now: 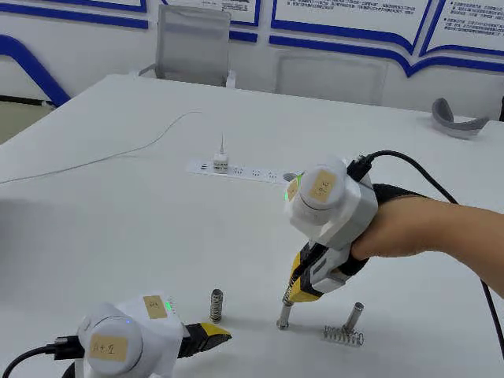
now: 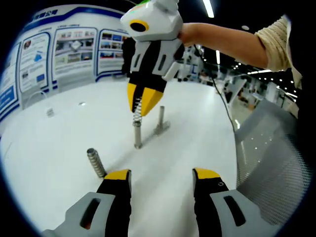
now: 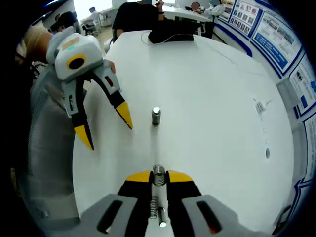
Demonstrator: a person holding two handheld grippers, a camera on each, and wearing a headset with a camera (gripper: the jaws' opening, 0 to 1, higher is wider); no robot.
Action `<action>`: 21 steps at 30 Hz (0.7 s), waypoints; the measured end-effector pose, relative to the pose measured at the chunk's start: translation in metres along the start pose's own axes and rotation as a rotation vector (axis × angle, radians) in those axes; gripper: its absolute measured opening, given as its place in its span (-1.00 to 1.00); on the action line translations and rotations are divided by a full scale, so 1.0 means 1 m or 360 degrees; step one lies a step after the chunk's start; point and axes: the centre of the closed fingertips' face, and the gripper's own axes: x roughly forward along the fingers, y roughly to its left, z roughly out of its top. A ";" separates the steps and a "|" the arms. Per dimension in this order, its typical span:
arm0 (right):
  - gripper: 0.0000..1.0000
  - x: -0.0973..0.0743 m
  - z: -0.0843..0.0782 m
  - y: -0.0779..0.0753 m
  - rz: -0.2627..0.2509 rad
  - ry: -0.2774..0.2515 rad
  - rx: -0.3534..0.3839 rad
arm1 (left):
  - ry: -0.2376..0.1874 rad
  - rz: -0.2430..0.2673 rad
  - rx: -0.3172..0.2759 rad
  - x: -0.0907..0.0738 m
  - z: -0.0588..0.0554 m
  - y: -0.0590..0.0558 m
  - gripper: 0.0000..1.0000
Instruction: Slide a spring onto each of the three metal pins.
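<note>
Three metal pins stand on the white table point(image 1: 118, 228). The left pin point(image 1: 216, 305) point(image 2: 96, 162) point(image 3: 156, 115) wears a spring. My right gripper point(image 1: 290, 298) point(image 2: 143, 107) point(image 3: 158, 177) is shut on a spring point(image 2: 138, 111) point(image 3: 158, 171), held upright right on top of the middle pin point(image 1: 282, 318) point(image 2: 138, 136). The right pin point(image 1: 353, 316) point(image 2: 160, 120) is bare, and a loose spring point(image 1: 344, 336) lies on the table beside it. My left gripper point(image 1: 216, 337) point(image 2: 162, 174) point(image 3: 106, 127) stays open and empty, just short of the left pin.
A white power strip point(image 1: 252, 172) with a plugged-in adapter point(image 1: 221, 163) lies farther back on the table, and a thin cable point(image 1: 102, 157) runs off to the left. Grey chairs point(image 1: 193, 43) stand behind the table. A grey curved object point(image 1: 457, 122) rests at the far right.
</note>
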 end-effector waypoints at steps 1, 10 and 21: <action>-0.75 0.001 0.000 0.000 0.0004 0.0006 -0.0002 | 0.0000 0.0000 0.0000 0.000 0.000 0.000 0.01; -0.75 0.010 -0.004 0.001 0.0035 0.0041 0.0004 | 0.0003 0.0000 -0.0002 0.002 0.000 -0.001 0.01; -0.75 0.022 -0.007 0.002 0.0057 0.0072 0.0022 | 0.0004 0.0004 -0.0007 0.001 -0.001 0.000 0.01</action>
